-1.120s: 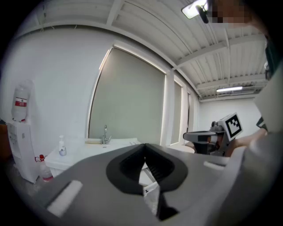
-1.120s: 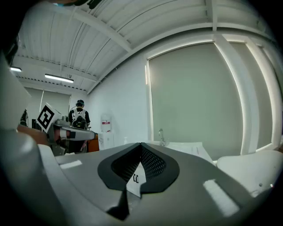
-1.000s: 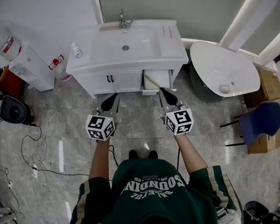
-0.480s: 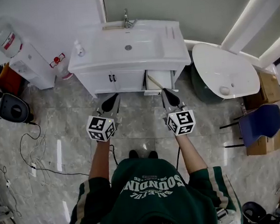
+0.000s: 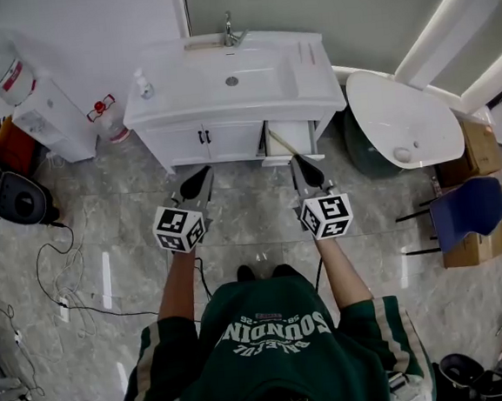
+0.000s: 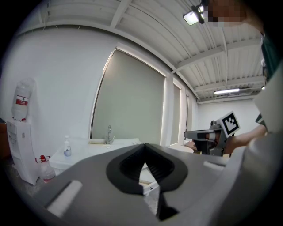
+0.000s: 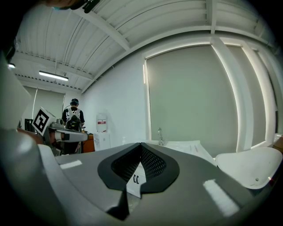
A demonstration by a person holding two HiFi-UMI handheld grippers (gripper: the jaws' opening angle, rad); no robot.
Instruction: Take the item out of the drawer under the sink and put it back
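The left gripper (image 5: 202, 175) and right gripper (image 5: 300, 165) each have their 2 jaws pressed tip to tip, empty, and are held side by side just near of the white vanity (image 5: 202, 143). The drawer (image 5: 289, 138) under the sink (image 5: 232, 79) stands open at the vanity's right, just beyond the right gripper. The item inside is too small to make out.

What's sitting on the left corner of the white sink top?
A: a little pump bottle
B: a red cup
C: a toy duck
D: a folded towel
A: in the head view a small pump bottle stands on the left corner of the sink top, to the left of the tap.
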